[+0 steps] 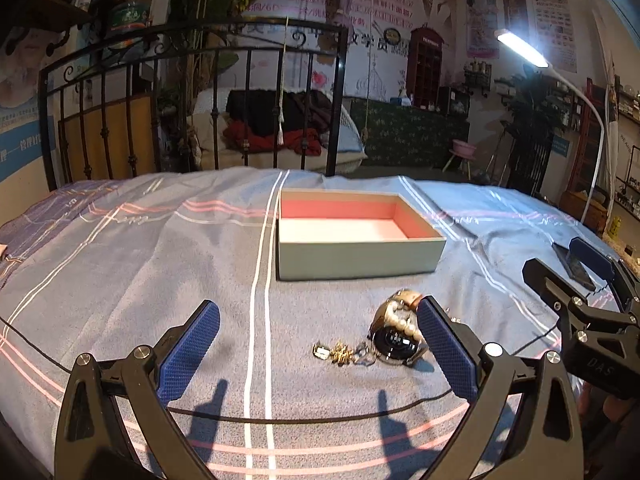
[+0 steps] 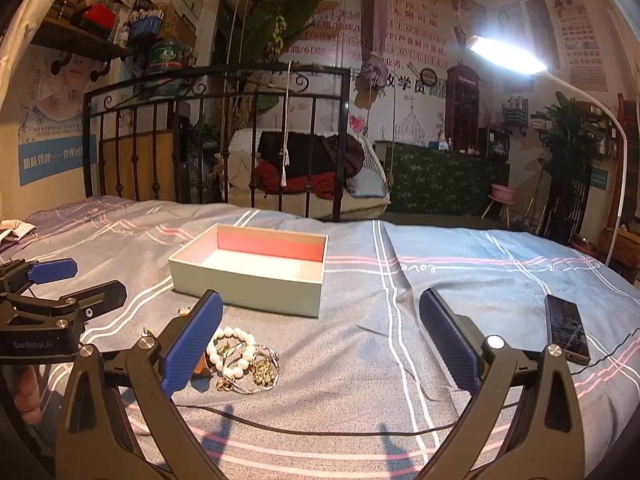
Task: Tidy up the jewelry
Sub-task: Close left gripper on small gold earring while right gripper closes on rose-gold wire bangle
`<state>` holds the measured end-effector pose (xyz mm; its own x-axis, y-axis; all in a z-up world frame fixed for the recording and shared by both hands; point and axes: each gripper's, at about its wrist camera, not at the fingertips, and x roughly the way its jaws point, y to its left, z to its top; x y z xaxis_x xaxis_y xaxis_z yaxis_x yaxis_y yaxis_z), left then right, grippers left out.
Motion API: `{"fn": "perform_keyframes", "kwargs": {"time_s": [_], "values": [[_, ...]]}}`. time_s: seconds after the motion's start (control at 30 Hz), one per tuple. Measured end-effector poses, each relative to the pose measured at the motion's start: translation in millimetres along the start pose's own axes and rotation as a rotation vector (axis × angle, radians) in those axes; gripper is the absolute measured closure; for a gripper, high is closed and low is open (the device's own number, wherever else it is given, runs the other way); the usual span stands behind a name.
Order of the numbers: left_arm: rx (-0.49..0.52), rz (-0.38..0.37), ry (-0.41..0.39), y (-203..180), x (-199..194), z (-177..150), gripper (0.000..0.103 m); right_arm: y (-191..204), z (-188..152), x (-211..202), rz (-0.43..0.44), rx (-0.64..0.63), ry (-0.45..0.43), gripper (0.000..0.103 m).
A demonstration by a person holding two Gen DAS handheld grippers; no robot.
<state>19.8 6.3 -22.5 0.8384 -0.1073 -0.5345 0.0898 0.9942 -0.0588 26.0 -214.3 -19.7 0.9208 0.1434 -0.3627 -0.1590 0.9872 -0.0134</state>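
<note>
Two low cameras side by side over the bed, both facing the iron headboard.

The left wrist view sits close above the bedspread (image 1: 160, 248), looking along its own fingers (image 1: 188, 354) at the open box (image 1: 360, 252) straight ahead, with the jewelry pile (image 1: 384, 336) near on its right and the other gripper (image 1: 580, 280) at its right edge. The right wrist view stands just to the right, equally low, seeing the same box (image 2: 248, 284) ahead-left, the same pile (image 2: 240, 360) near on its left, the left gripper (image 2: 72, 280) at its left edge, and a phone (image 2: 566, 328) on its right. Both share the bed, headboard and lamp.
</note>
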Motion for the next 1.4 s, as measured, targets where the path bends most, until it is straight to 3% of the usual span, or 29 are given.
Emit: {"fn": "perform_keyframes", "kwargs": {"time_s": [0.17,0.33,0.4,0.47,0.5,0.73,1.0,1.17,1.23,1.4], "values": [[-0.048,-0.013,0.151,14.8,22.2,-8.8,0.006,-1.7,-6.8,19.8,0.010,0.008,0.114,0.011],[-0.037,-0.005,0.201,17.3,34.5,-6.3,0.007,-0.9,-7.4,37.6,0.067,-0.003,0.186,0.020],[-0.038,-0.013,0.227,18.0,40.2,-4.1,0.010,1.3,-7.3,47.2,0.087,-0.016,0.227,0.026],[-0.043,-0.039,0.256,18.6,46.3,-2.9,0.025,3.0,-9.1,54.6,0.119,-0.016,0.261,0.034],[-0.044,-0.045,0.266,18.4,49.3,-2.0,0.027,3.3,-10.5,58.6,0.130,-0.014,0.278,0.035],[-0.009,-0.070,0.270,13.6,50.7,3.1,0.032,2.2,-19.7,74.8,0.182,0.007,0.367,0.053],[-0.015,-0.066,0.291,22.4,55.8,7.5,0.040,3.4,-23.2,74.4,0.259,0.023,0.392,0.054],[0.012,-0.081,0.330,18.2,64.8,2.8,0.063,9.2,-27.9,74.9,0.289,0.016,0.414,0.054],[0.022,-0.088,0.334,16.9,66.0,1.3,0.068,9.7,-28.9,75.5,0.291,0.017,0.419,0.054],[0.060,-0.108,0.327,9.3,68.9,-0.4,0.091,12.0,-27.7,79.2,0.301,0.009,0.430,0.054]]}}
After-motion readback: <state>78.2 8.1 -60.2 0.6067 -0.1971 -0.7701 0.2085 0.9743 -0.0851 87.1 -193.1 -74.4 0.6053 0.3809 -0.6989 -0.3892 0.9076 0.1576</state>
